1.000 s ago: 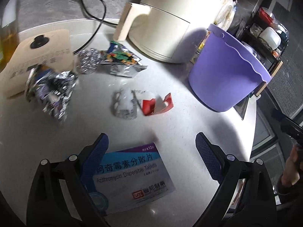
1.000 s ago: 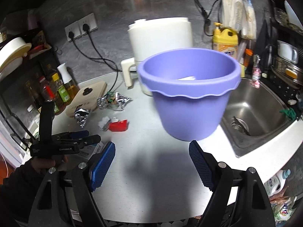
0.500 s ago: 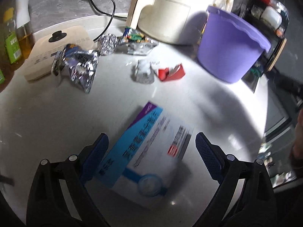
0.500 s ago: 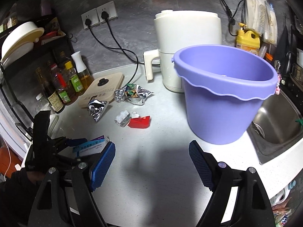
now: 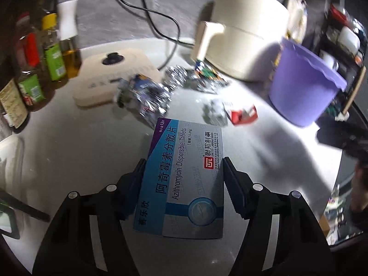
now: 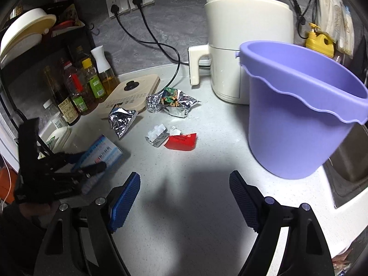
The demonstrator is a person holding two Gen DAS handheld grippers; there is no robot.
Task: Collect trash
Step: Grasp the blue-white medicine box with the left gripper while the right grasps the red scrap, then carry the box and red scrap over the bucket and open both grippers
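Wrappers (image 6: 177, 102) left of bucket (image 6: 299, 124)

a glossy printed cardboard medicine box (image 5: 184, 174) at centre frame. crinkled, shiny foil wrappers (image 6: 122, 120) at mid left. smooth matt purple plastic bucket (image 6: 301, 124) at right. pale speckled stone-like countertop (image 6: 197, 197), ribbed blue rubbery pads (image 6: 125, 201) at the bottom.

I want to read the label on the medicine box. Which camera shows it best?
The left wrist view: the medicine box fills the centre, printed face up, between the left gripper fingers. The right wrist view shows only its far end, small and blurred.
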